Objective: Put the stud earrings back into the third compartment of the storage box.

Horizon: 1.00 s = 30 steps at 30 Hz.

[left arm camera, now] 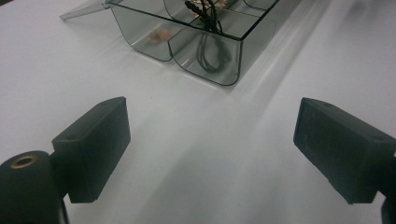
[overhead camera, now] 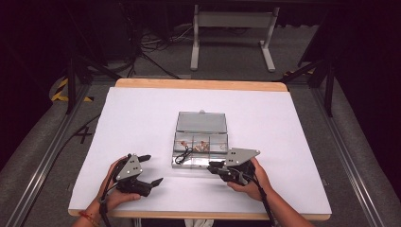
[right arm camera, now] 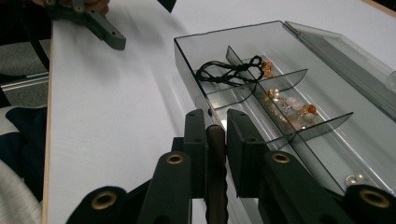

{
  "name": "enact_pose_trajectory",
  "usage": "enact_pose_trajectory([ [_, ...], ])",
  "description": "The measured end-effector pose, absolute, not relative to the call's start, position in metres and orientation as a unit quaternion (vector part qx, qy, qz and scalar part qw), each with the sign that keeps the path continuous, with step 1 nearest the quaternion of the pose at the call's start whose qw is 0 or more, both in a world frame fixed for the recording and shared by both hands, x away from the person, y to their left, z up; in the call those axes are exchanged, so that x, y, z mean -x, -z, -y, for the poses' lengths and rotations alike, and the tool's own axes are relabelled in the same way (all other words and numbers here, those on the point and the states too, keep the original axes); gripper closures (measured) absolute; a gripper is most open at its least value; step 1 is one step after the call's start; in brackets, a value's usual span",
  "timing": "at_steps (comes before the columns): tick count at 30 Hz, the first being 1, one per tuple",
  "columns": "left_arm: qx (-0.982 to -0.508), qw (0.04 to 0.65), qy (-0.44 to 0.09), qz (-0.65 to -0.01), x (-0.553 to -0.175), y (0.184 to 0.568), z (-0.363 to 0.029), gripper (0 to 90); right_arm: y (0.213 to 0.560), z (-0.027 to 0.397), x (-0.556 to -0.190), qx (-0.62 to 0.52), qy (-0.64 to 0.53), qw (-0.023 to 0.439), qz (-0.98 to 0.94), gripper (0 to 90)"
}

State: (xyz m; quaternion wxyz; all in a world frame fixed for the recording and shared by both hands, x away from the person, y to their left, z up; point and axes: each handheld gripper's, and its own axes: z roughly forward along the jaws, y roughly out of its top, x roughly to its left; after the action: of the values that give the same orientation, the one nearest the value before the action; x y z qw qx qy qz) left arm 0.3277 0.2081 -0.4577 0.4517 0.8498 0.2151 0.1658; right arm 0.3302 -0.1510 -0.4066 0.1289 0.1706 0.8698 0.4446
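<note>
R gripper pinches a thin dark brown cord-like piece between its jaws, tip right at the near wall of the clear compartment box, which sits just ahead of it. Risk: grip is narrow & the piece is slim, so it could twist or slip out w/ any tilt, landing on the white table instead of a compartment. Jaws could also knock the box wall & shove it, jumbling the black cord and beads just beyond. L gripper is spread wide, holding nothing, box ahead of it, so nothing steadies the box.
</note>
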Motion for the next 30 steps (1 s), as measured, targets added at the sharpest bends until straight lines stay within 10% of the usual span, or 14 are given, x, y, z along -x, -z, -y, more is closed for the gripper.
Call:
enact_pose_trajectory([
  [30,-0.855,0.444,-0.164,-0.21,-0.328,0.458,-0.206,11.0,0.384,0.142,-0.359,-0.186,-0.459,0.156,-0.855,78.2],
])
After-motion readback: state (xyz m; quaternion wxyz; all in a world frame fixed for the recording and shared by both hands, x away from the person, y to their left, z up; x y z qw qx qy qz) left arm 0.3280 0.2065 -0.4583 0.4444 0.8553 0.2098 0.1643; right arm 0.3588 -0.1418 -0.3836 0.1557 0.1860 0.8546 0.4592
